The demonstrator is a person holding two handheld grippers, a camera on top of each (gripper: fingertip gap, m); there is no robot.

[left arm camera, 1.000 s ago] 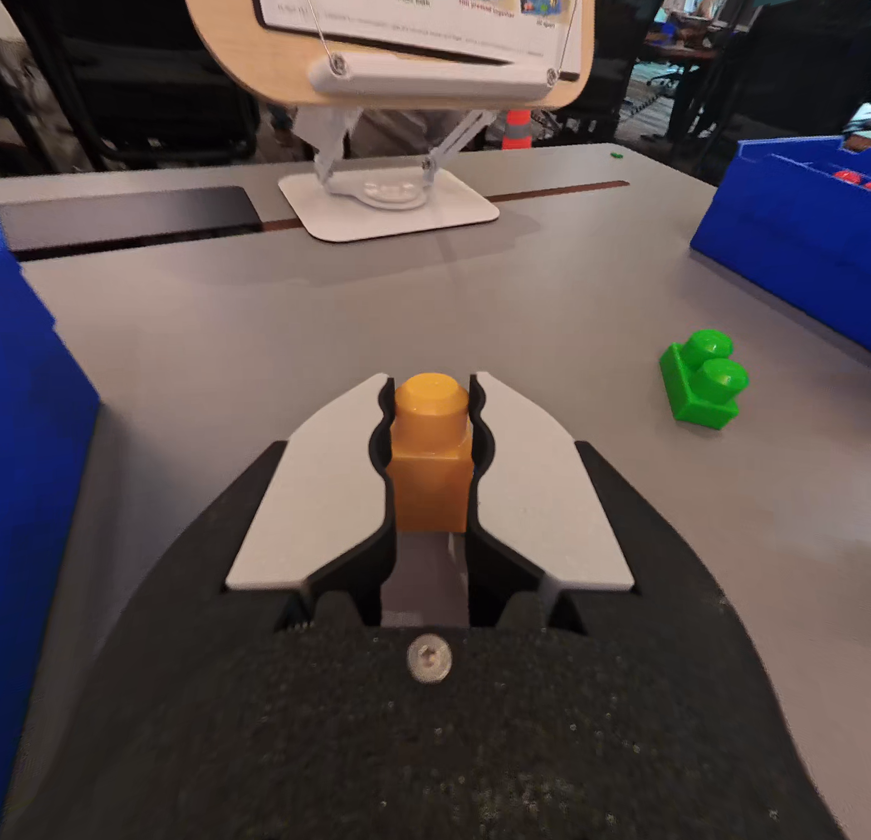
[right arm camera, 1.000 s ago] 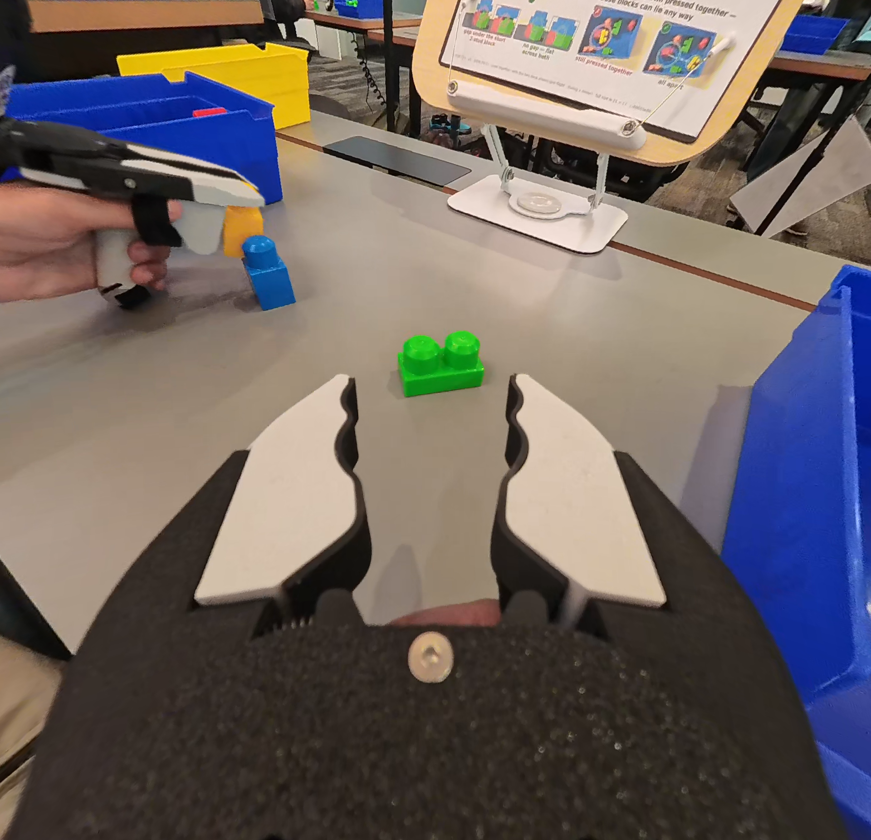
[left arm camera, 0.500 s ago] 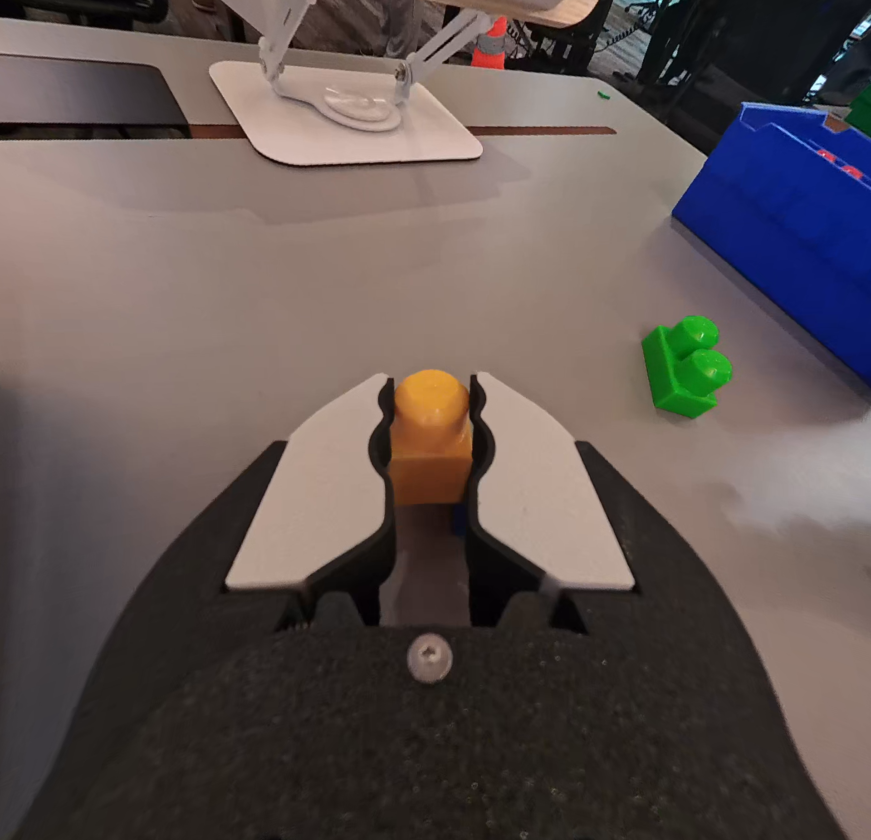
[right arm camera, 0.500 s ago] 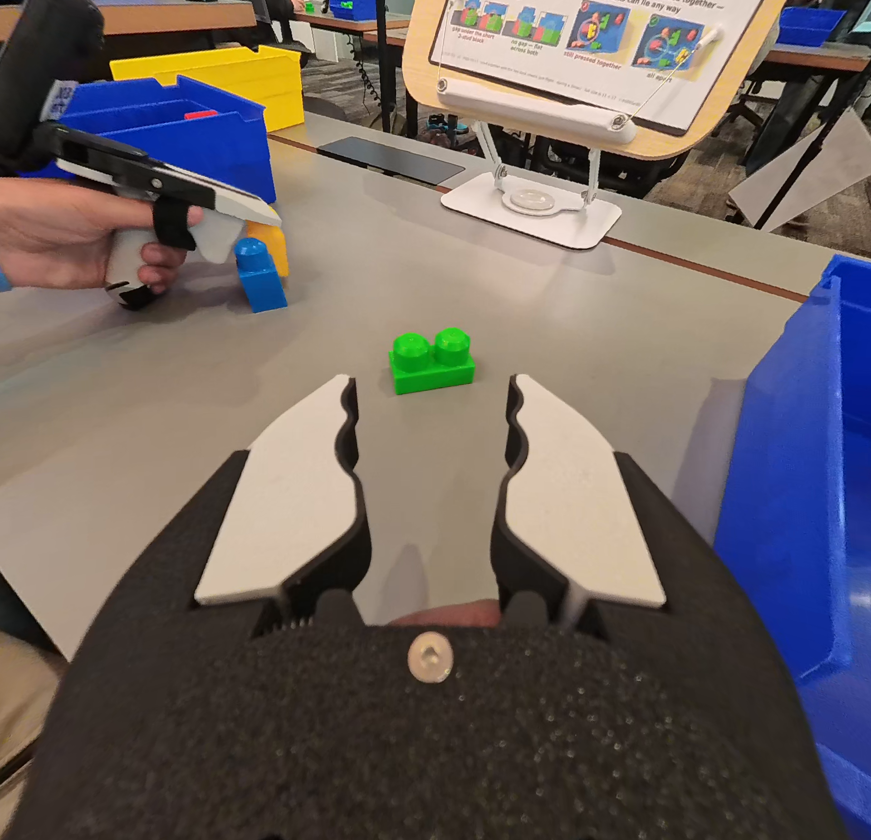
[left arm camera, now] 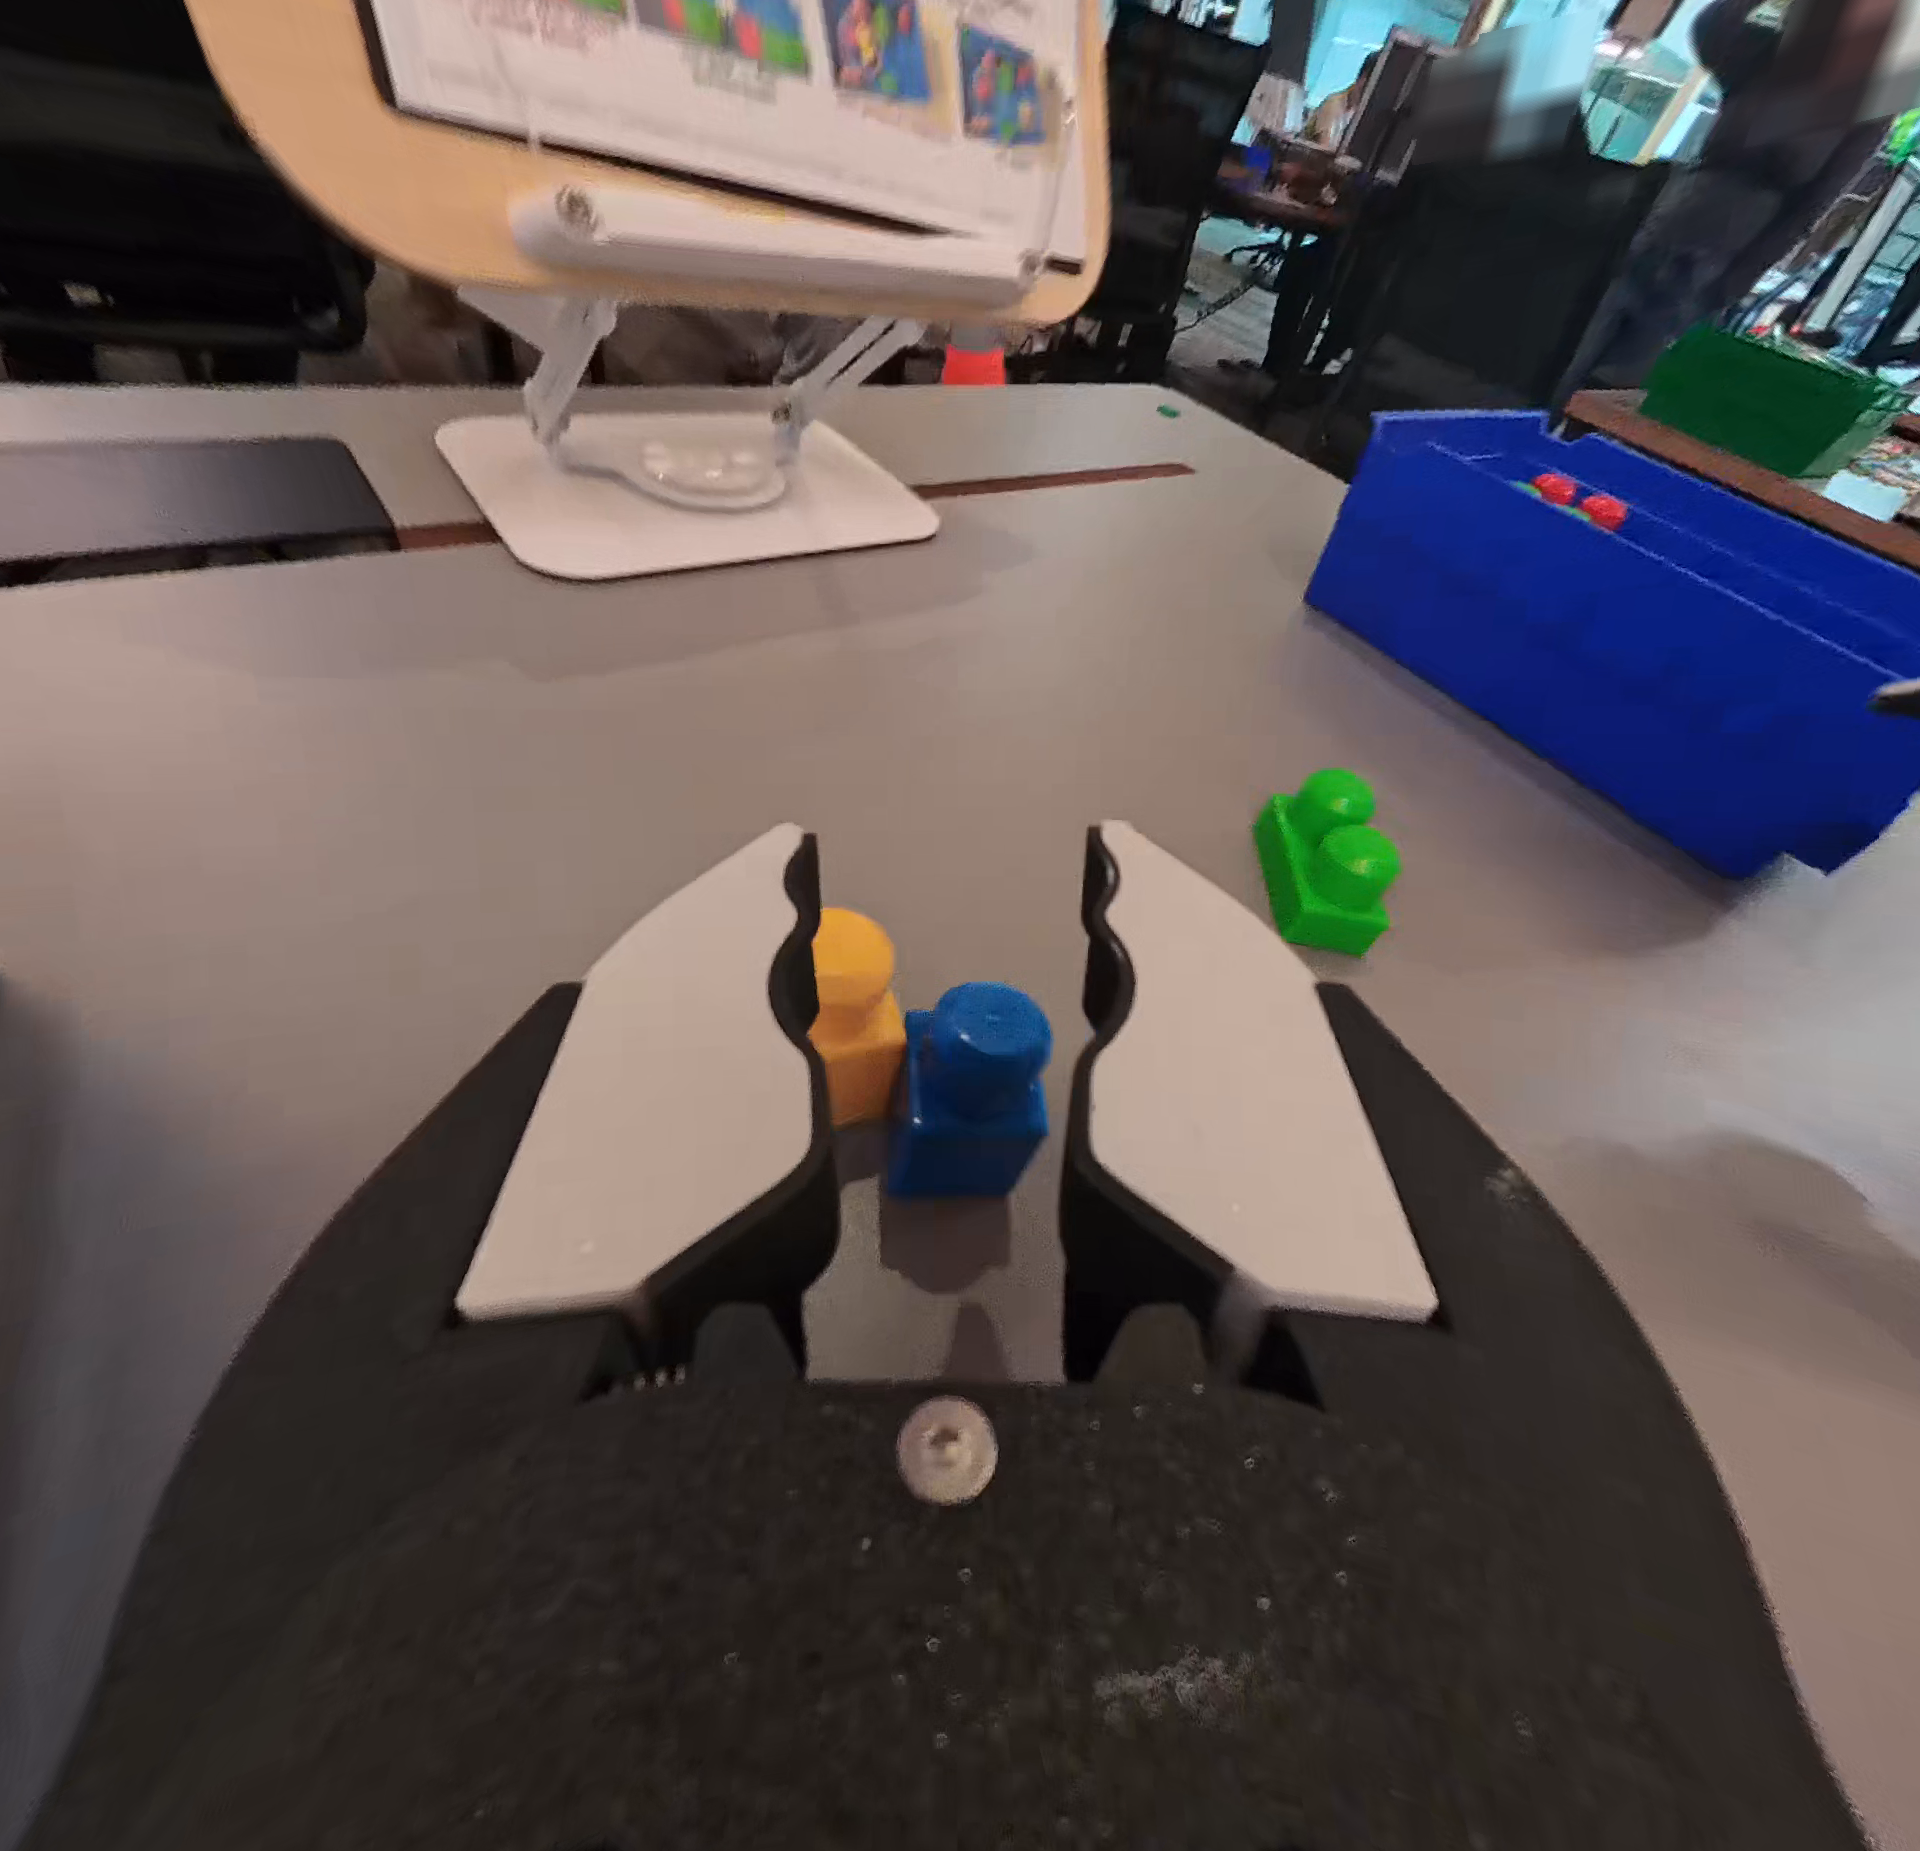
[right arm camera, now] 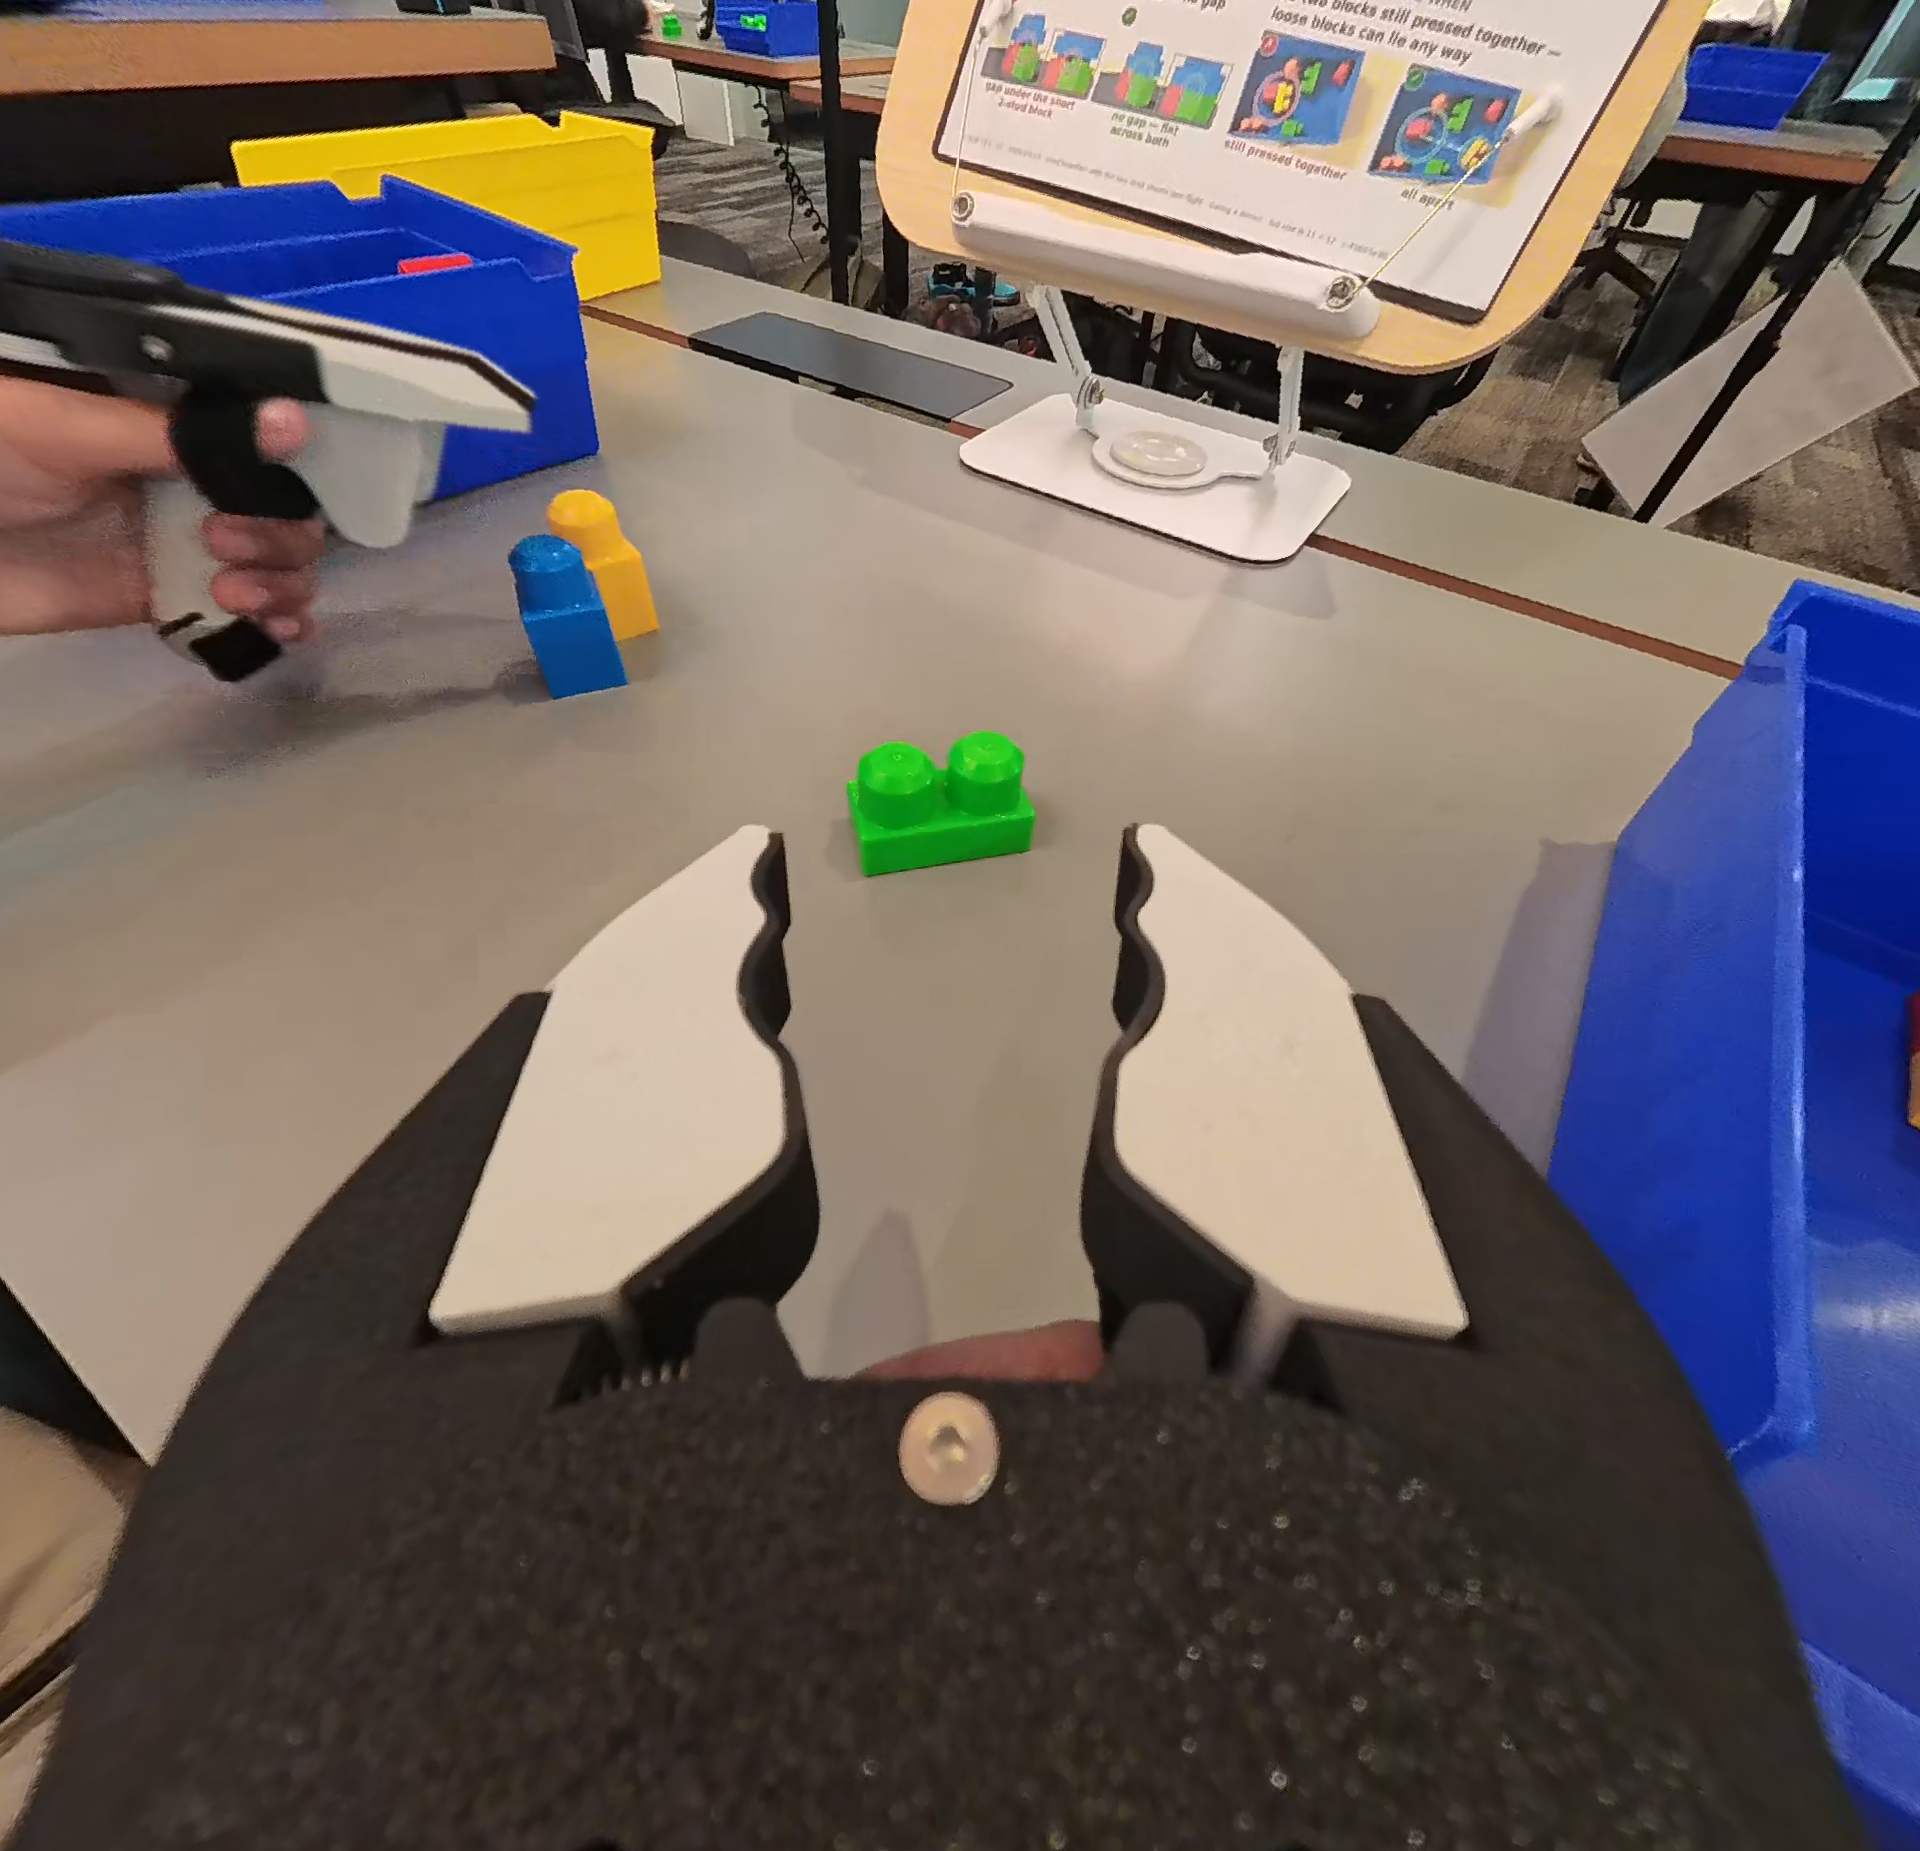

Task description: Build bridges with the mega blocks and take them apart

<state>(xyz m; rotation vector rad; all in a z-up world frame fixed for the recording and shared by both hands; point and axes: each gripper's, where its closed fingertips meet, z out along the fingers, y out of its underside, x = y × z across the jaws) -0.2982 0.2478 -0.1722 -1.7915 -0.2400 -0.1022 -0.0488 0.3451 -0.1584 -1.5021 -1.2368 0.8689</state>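
One orange block (left arm camera: 852, 1012), one blue block (left arm camera: 971, 1095) and one bright green two-stud block (left arm camera: 1325, 871) are recorded on a plain grey table (left arm camera: 416, 762). Bins are listed in blue (right arm camera: 1766, 970) and yellow (right arm camera: 499, 180). Gripper fingers (right arm camera: 644, 1074) are finished pale grey over speckled black.

Three blocks on the table: one orange (right arm camera: 606, 561), one blue (right arm camera: 566, 617), one green (right arm camera: 940, 802). Two blue bins (right arm camera: 488, 295) (right arm camera: 1704, 1074); one yellow bin (right arm camera: 520, 175).

behind the grey table's (right arm camera: 1039, 658) far edge stand other desks (right arm camera: 260, 35), dark chairs (left arm camera: 156, 191) and patterned carpet (right arm camera: 1538, 430) under bright indoor light.
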